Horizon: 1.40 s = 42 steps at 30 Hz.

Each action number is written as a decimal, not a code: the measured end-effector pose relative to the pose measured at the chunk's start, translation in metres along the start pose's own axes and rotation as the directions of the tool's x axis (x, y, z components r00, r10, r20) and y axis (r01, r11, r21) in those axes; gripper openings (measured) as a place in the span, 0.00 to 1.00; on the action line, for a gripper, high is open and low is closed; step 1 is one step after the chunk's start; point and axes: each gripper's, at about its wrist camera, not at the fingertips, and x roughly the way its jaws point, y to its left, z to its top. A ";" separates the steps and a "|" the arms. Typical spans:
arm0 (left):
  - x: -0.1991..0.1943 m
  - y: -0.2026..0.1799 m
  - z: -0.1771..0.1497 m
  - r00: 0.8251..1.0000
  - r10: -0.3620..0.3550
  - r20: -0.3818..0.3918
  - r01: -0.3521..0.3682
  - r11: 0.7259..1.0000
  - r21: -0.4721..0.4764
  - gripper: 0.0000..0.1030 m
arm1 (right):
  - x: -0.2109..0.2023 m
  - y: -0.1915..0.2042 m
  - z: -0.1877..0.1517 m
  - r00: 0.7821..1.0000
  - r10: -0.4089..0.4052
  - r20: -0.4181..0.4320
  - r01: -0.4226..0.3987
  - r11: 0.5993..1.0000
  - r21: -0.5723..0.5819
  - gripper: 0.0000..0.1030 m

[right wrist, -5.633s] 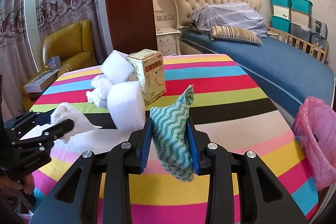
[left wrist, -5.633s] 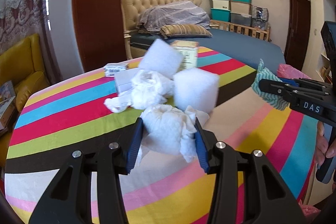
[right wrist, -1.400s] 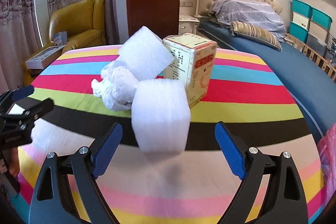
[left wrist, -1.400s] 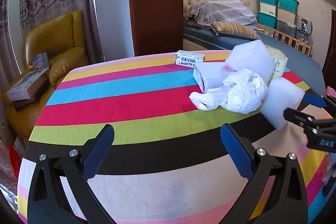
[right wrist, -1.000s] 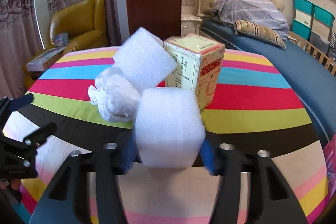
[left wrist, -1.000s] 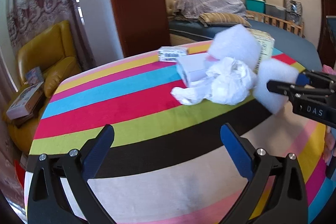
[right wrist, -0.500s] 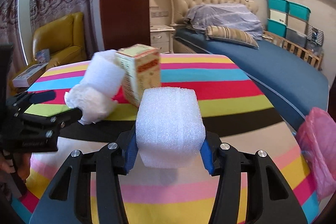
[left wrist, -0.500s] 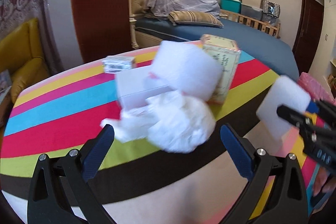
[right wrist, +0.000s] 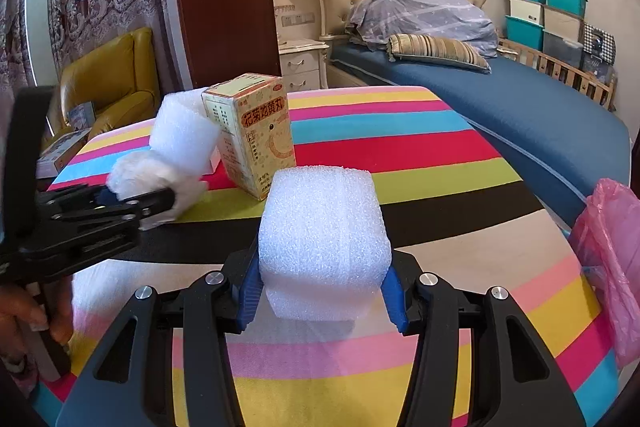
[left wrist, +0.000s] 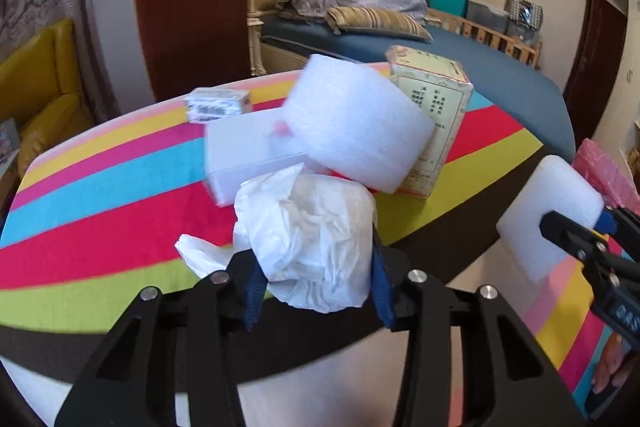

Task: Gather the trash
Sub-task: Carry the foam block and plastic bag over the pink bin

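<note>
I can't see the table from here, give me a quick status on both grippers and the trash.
Left gripper closing around crumpled white tissue. Right gripper shut on foam block. Second foam block leans over the tissue.

A table covered in a rainbow-striped cloth (right wrist: 420, 131) carries a cluster near its far side: an upright yellow medicine box (right wrist: 256, 131), a flat white box (left wrist: 244, 151), a small barcoded box (left wrist: 218, 105) behind it, and a foam block (left wrist: 356, 127) leaning among them.
</note>
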 end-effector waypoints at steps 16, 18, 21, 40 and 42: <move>-0.097 0.026 -0.066 0.986 0.149 0.080 -0.139 0.983 -0.119 0.41 | -0.015 0.017 -0.008 0.999 0.040 0.031 -0.038 0.997 -0.060 0.47; -0.111 0.029 -0.076 0.981 0.170 0.090 -0.159 0.980 -0.118 0.41 | -0.023 0.024 -0.014 0.998 0.046 0.034 -0.043 0.997 -0.069 0.47; -0.129 0.034 -0.084 0.976 0.194 0.103 -0.180 0.975 -0.129 0.41 | -0.033 0.036 -0.020 0.998 0.060 0.036 -0.057 0.994 -0.095 0.47; -0.189 -0.001 -0.074 0.956 0.209 0.207 -0.201 0.978 -0.061 0.42 | -0.128 0.031 -0.029 0.977 0.101 0.188 -0.078 0.989 -0.126 0.47; -0.187 -0.011 -0.070 0.958 0.202 0.203 -0.198 0.979 -0.043 0.42 | -0.134 0.020 -0.031 0.976 0.092 0.198 -0.071 0.991 -0.111 0.47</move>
